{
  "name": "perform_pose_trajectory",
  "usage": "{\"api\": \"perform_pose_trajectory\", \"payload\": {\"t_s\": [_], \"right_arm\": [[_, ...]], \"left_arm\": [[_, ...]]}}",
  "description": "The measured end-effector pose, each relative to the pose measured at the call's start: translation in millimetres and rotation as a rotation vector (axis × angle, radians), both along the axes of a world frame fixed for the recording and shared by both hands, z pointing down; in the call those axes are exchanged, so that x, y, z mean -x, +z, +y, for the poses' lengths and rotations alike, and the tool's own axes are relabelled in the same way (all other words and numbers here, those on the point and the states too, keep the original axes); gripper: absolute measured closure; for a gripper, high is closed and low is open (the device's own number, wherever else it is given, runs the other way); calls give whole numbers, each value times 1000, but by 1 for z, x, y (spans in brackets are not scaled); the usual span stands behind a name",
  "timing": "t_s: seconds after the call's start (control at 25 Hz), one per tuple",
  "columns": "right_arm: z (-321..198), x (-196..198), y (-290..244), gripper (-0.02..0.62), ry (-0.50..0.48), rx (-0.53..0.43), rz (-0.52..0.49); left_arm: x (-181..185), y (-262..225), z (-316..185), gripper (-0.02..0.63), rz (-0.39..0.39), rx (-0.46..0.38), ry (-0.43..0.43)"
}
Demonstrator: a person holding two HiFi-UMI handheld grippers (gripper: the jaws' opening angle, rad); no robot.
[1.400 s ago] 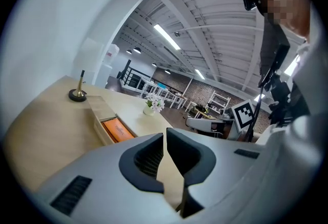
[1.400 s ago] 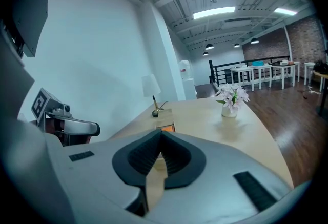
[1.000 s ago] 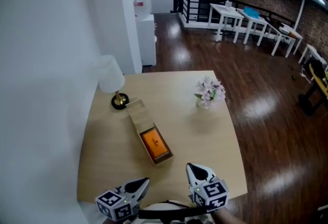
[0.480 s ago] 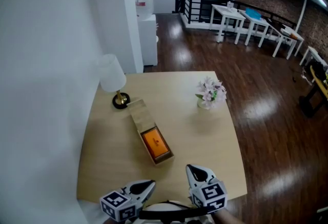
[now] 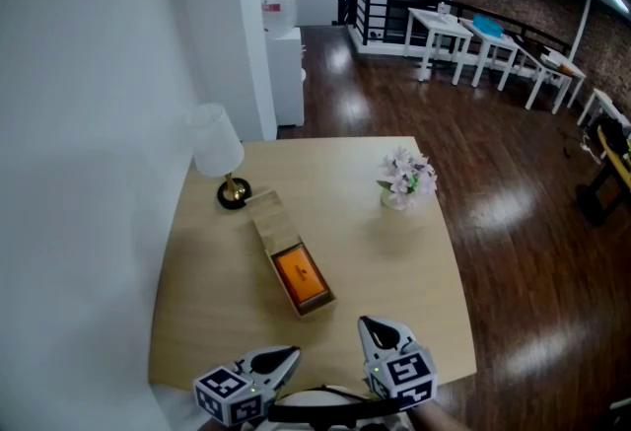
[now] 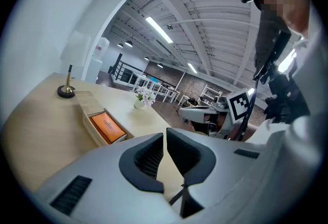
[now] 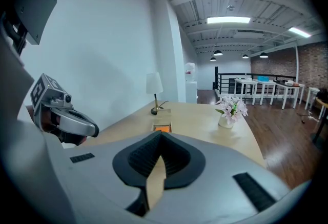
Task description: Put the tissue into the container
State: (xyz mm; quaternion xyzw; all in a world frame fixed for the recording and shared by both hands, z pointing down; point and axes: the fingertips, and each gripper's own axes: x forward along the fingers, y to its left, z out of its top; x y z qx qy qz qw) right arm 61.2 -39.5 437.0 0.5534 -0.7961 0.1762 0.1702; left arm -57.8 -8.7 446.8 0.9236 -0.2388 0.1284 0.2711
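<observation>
A long wooden container (image 5: 265,211) lies on the table, its lid slid back toward the lamp. An orange tissue pack (image 5: 300,279) sits in its open near end. The pack also shows in the left gripper view as the orange tissue pack (image 6: 106,126) and in the right gripper view as the orange tissue pack (image 7: 162,127). My left gripper (image 5: 291,354) hangs at the table's near edge, shut and empty; the left gripper (image 6: 165,138) has its pads together. My right gripper (image 5: 367,323) is beside it, also shut with nothing held; the right gripper (image 7: 160,138) points at the box.
A white-shaded lamp (image 5: 215,148) with a brass foot stands at the table's far left by the wall. A small vase of pale flowers (image 5: 406,175) stands at the far right. Dark wood floor and white tables (image 5: 473,39) lie beyond the table (image 5: 394,251).
My left gripper has shifted slightly to the right and a little lower in the head view. The right gripper, container and tissue pack have stayed where they were.
</observation>
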Motion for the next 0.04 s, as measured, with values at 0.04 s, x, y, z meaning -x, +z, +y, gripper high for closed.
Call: {"api": "perform_pose_trajectory", "payload": {"t_s": [0.04], "right_arm": [[0,0,0,595,-1,-1,3]], "left_arm": [[0,0,0,594,-1,0,1]]}}
